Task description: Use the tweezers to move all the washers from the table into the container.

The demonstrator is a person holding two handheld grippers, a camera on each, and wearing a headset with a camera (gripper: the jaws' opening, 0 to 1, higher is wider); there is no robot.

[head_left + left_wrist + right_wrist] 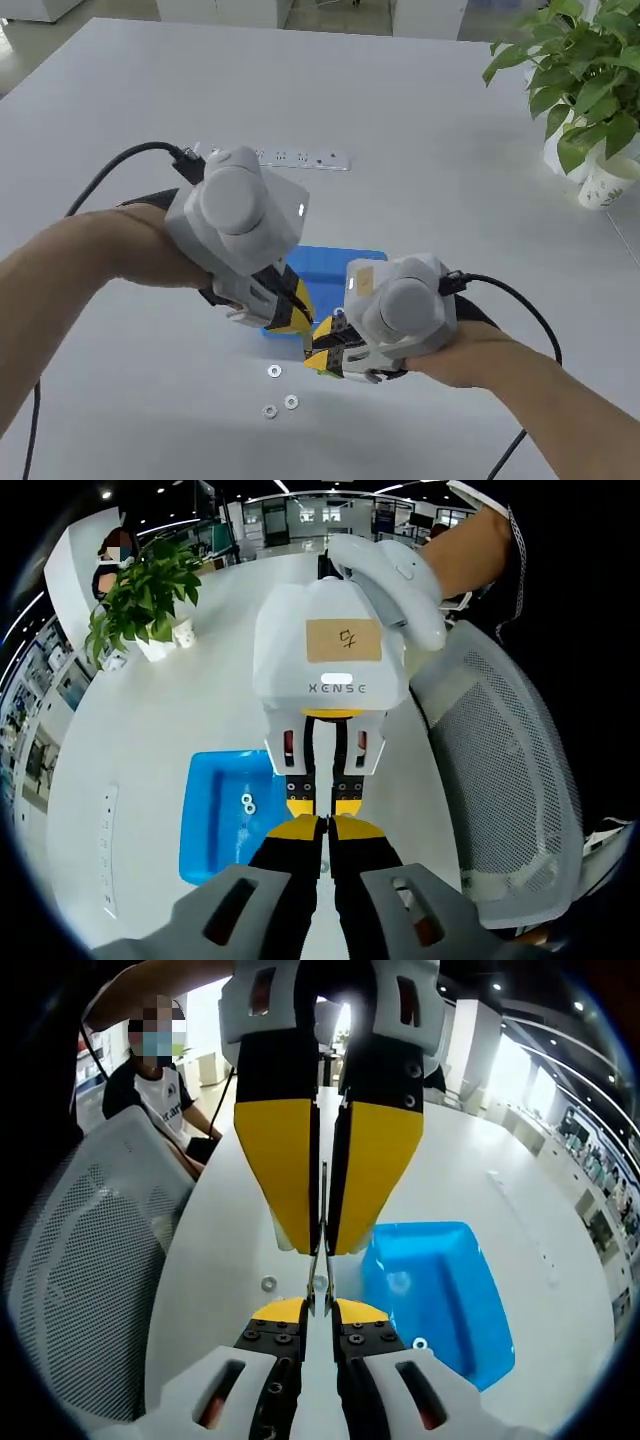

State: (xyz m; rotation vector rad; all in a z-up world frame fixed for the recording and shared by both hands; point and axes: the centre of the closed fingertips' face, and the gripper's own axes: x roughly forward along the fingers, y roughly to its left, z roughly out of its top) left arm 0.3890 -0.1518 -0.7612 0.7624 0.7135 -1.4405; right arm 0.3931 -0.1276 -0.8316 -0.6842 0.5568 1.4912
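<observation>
Three washers (pixel 274 371) lie loose on the table (pixel 420 130), just in front of the blue container (pixel 340 262), which has two more inside. The thin tweezers (pixel 322 1222) stand between the grippers. The left gripper (pixel 292 312) has its jaws clenched on them, and the right gripper (pixel 322 352) seems to pinch them too. I think one firm, straight grip should be settled first, then the tips lowered around a single washer's edge.

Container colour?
Blue; it shows best in the right gripper view.
</observation>
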